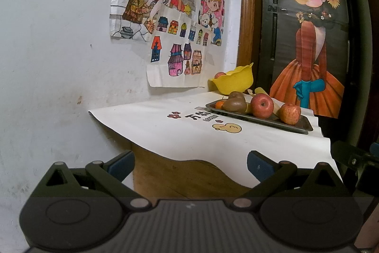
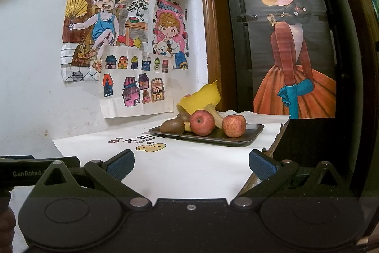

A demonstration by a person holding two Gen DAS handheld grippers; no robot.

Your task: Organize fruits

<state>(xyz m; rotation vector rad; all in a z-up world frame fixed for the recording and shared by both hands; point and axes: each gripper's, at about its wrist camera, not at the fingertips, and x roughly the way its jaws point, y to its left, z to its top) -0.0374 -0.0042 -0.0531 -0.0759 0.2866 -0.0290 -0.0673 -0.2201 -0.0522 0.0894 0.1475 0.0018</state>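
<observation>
Right wrist view: right gripper (image 2: 190, 164) jaws wide, empty, short of table (image 2: 194, 172). Left gripper (image 1: 190, 164) jaws wide too, empty. Tray (image 2: 251, 134) at far table end carries two apples (image 2: 202, 122), kiwis (image 2: 172, 126), banana (image 2: 214, 115). Yellow bowl (image 2: 201, 98) just behind tray.
</observation>
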